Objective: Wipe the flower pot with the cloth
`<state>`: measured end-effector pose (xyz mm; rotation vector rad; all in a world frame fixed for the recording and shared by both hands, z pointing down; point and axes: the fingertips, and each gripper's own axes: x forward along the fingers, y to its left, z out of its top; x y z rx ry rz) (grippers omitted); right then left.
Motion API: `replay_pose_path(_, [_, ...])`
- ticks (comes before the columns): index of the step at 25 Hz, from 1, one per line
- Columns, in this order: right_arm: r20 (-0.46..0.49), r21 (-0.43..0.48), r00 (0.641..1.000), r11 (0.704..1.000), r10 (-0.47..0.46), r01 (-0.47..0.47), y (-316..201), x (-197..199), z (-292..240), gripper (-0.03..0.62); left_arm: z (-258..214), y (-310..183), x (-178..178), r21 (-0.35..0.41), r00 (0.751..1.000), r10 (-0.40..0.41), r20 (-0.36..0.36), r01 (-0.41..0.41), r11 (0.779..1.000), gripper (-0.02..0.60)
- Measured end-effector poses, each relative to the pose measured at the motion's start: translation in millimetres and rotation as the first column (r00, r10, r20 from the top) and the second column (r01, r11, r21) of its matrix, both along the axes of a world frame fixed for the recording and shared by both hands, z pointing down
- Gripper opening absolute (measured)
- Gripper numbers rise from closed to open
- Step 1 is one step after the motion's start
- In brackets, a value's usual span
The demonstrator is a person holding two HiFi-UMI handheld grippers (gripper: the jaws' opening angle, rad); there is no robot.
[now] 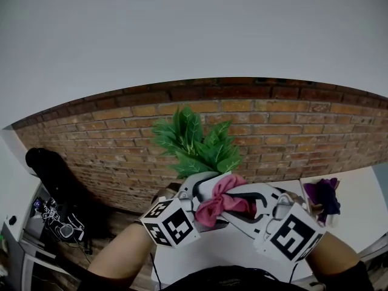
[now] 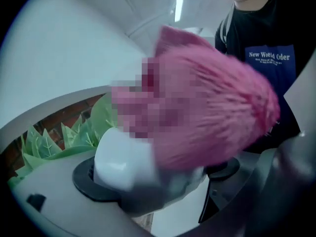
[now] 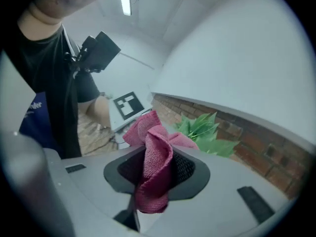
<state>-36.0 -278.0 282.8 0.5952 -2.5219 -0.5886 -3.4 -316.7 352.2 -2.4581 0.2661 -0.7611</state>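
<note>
The small white flower pot with green leaves is raised off the table, and my left gripper is shut on its body. In the head view the pot shows just under the leaves, with the left gripper at its left. My right gripper is shut on a crumpled pink cloth. That cloth presses against the pot's side and top. The cloth hides most of the pot from the head, with the right gripper just right of it.
A brick wall runs behind the plant. A white table lies below, with a purple bundle at its right. Dark equipment and cables sit on the floor at the left.
</note>
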Motion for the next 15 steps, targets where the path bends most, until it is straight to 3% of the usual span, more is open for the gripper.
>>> replay_pose_path(2, [-0.04, 0.179, 0.994, 0.98, 0.1, -0.091, -22, -1, -12, 0.106, 5, 0, 5, 0.031, 0.998, -0.008, 0.058, 0.006, 1.0, 0.537])
replay_pose_path(4, [-0.106, 0.335, 0.979, 0.933, 0.175, -0.13, -33, -4, -13, 0.106, 10, -2, 9, 0.026, 0.995, -0.033, 0.091, 0.031, 0.999, 0.537])
replay_pose_path(7, [-0.205, 0.462, 0.95, 0.879, 0.234, -0.117, -34, -14, 1, 0.106, 12, -9, 4, -0.018, 0.989, -0.097, 0.111, 0.099, 0.995, 0.537])
replay_pose_path(9, [-0.248, 0.473, 0.939, 0.876, 0.238, -0.097, -31, -18, 12, 0.106, 13, -14, -1, -0.022, 0.983, -0.133, 0.128, 0.137, 0.99, 0.537])
replay_pose_path(15, [-0.325, 0.313, 0.937, 0.949, 0.125, -0.018, -8, -15, 47, 0.104, 9, -27, -8, 0.051, 0.975, -0.179, 0.128, 0.174, 0.983, 0.535])
